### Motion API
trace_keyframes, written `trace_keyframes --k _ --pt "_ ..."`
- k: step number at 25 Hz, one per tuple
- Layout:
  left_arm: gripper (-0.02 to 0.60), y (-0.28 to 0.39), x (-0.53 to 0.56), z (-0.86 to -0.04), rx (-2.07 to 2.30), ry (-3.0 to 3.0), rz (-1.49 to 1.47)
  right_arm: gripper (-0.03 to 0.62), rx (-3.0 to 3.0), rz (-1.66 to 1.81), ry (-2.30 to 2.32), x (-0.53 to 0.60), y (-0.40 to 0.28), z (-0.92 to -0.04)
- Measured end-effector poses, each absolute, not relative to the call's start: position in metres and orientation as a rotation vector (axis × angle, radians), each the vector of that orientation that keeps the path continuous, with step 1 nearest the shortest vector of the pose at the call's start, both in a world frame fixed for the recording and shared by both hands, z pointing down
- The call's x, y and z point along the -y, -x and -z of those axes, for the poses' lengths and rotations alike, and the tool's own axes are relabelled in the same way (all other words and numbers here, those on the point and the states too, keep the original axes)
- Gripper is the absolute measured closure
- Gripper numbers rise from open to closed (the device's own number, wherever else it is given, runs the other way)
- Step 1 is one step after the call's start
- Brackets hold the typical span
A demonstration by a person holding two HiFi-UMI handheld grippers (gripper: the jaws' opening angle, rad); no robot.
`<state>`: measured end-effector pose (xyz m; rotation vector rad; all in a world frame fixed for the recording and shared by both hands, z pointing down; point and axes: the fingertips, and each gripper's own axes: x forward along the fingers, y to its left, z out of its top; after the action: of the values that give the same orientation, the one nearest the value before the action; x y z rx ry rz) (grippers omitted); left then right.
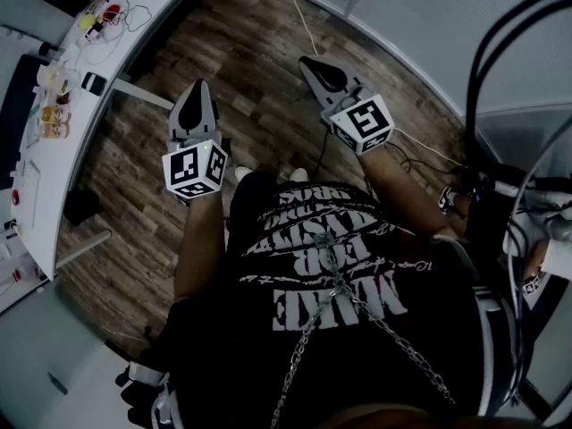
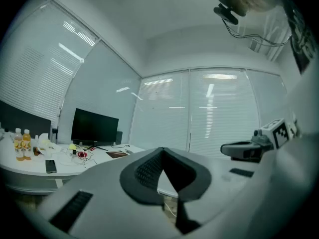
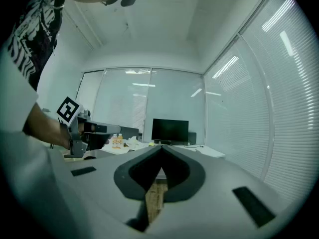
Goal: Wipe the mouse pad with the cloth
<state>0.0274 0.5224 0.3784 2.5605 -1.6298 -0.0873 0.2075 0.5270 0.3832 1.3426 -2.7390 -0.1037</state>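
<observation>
Both grippers are held level in the air over the wooden floor (image 1: 259, 79), away from the desk. My left gripper (image 1: 197, 86) is shut, its tips meeting with nothing between them (image 2: 162, 149). My right gripper (image 1: 308, 61) is likewise shut and empty (image 3: 162, 147). Each one shows in the other's view: the right gripper (image 2: 249, 148) and the left gripper (image 3: 94, 128). A flat brownish mat (image 2: 118, 154) lies on the white desk (image 1: 80, 132) near the monitor. No cloth can be made out in any view.
The curved desk along the left carries a black monitor (image 2: 94, 127), two drink bottles (image 2: 21, 144), a phone (image 2: 50, 166) and loose cables. Window blinds (image 2: 214, 113) line the far walls. Black cables (image 1: 500, 34) hang at my right.
</observation>
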Motion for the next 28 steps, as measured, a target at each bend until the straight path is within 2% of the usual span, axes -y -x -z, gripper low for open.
trace_keyframes --k 14,28 --pt "0.575 -0.014 -0.525 -0.389 1.681 -2.506 0.016 0.592 2.766 -0.001 -1.386 -0.519 -0.226 -0.392" --pt "0.575 0.016 -0.449 -0.435 1.638 -2.382 -0.022 0.592 2.674 -0.057 -1.49 -0.458 -0.243 -0.408"
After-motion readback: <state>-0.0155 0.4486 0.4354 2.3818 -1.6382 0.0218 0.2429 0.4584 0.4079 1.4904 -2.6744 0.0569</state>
